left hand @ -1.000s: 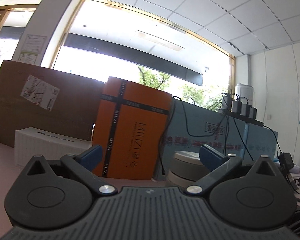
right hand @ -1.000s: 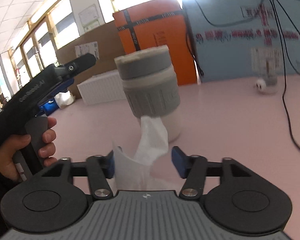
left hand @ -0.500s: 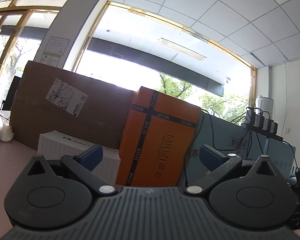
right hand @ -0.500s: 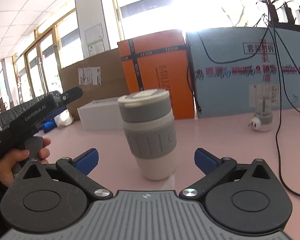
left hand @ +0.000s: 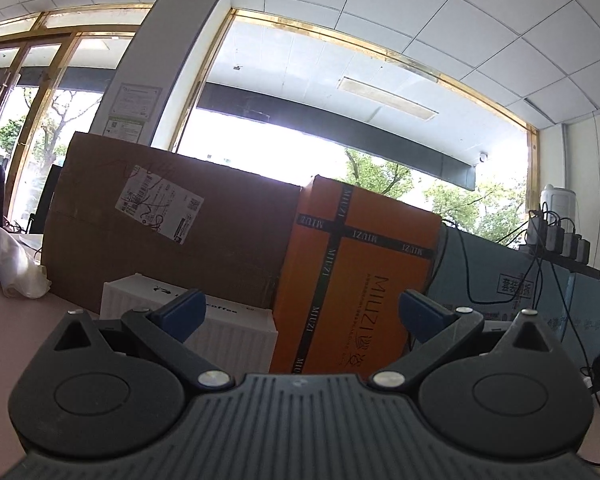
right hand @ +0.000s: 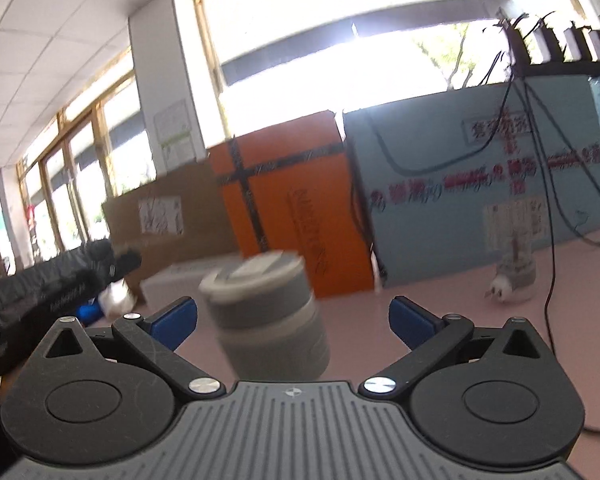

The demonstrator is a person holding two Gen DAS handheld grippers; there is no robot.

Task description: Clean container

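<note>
A grey lidded cup with a ribbed grey sleeve [right hand: 270, 320] stands upright on the pink table [right hand: 440, 312], blurred, just beyond my right gripper [right hand: 292, 320]. The right gripper is open and empty, its blue pads wide apart. The cup's lower part is hidden behind the gripper body. My left gripper [left hand: 300, 314] is open and empty, raised and pointing at the boxes at the back. It also shows as a black shape in the right wrist view [right hand: 60, 284]. The cup is out of the left wrist view. No tissue is in view.
An orange box [left hand: 356, 280], a brown cardboard box [left hand: 160, 232], a white box [left hand: 220, 328] and a blue panel [right hand: 480, 180] line the back of the table. Black cables [right hand: 552, 200] hang at the right. A small white plug [right hand: 512, 280] lies on the table.
My right gripper opened and no longer holds the white tissue. It pulled back and tilted up. My left gripper swung left and up, so the cup left its view.
</note>
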